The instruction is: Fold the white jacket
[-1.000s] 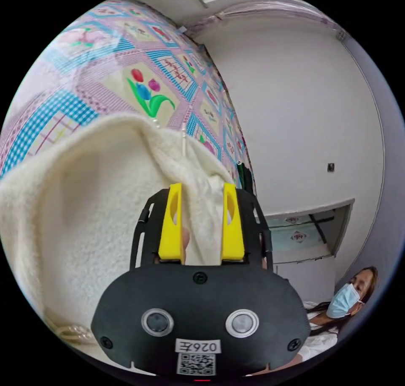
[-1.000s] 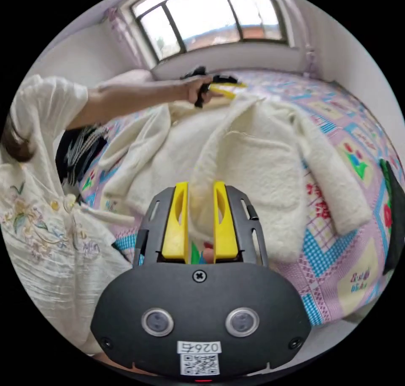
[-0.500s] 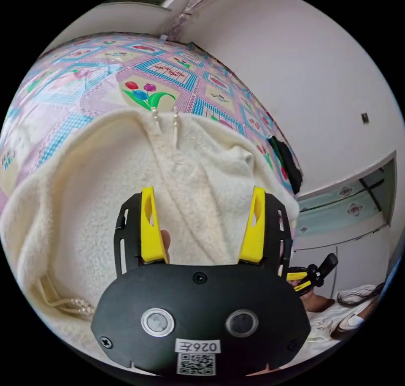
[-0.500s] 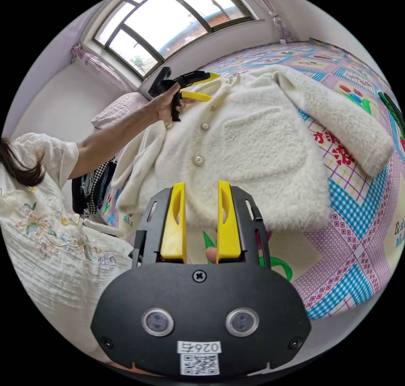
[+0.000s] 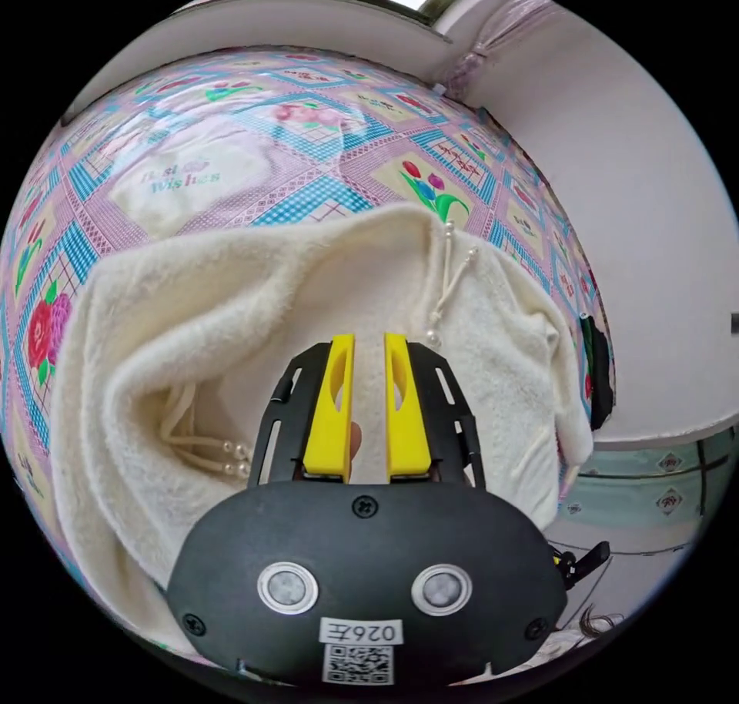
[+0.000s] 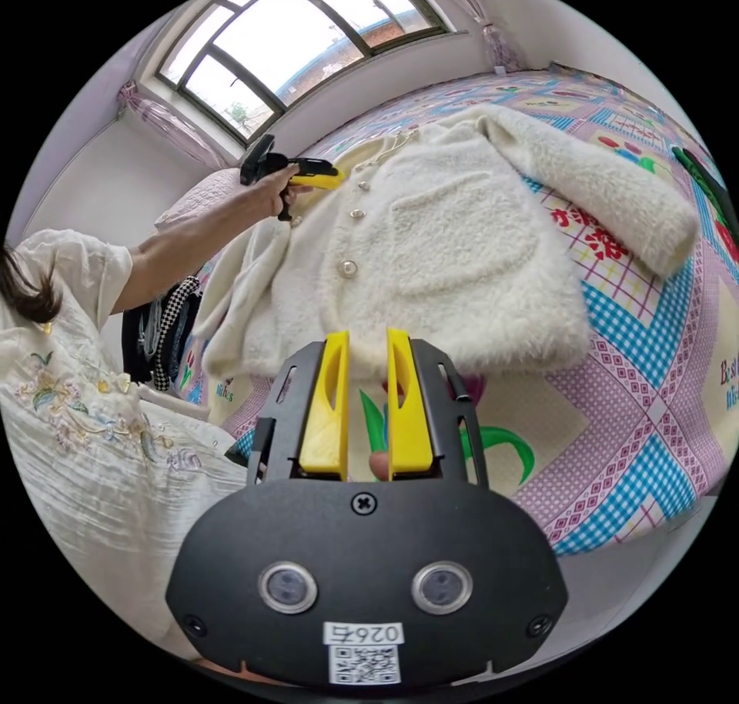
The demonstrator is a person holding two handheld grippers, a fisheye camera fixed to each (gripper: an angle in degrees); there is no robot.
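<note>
Bedspread (image 6: 647, 457), pink/blue patchwork w/ tulip prints, is covering the whole bed (image 5: 231, 157) and lying under everything else. White jacket (image 6: 454, 265) is lying spread flat on it, front up, buttons showing down the placket, one sleeve (image 6: 608, 188) reaching out across the quilt, the other sleeve (image 6: 239, 296) hanging toward the bed edge by the person. In the left gripper view the jacket's collar end (image 5: 231, 326) is sitting right under the camera, fluffy cream pile w/ pearl-tipped drawstrings (image 5: 446, 288) trailing over it.

Person (image 6: 85, 396) in a pale embroidered top is standing beside the bed in the right gripper view, one arm stretching out over the jacket toward the window (image 6: 300, 34).

Left gripper (image 5: 368, 350): yellow jaws are standing nearly together, just a narrow gap, hovering over the collar; nothing is visibly pinched between them, though can't tell for sure whether tips are touching the pile. The same gripper (image 6: 304, 174) is showing in the right gripper view, held in the person's hand (image 6: 273, 192) at the collar edge, jaws looking closed.

Right gripper (image 6: 367, 350): jaws nearly together, empty, hanging just beside the jacket's hem w/ a tulip print showing btwn them.

Dark item (image 5: 596, 373) is lying at the far bed edge.
</note>
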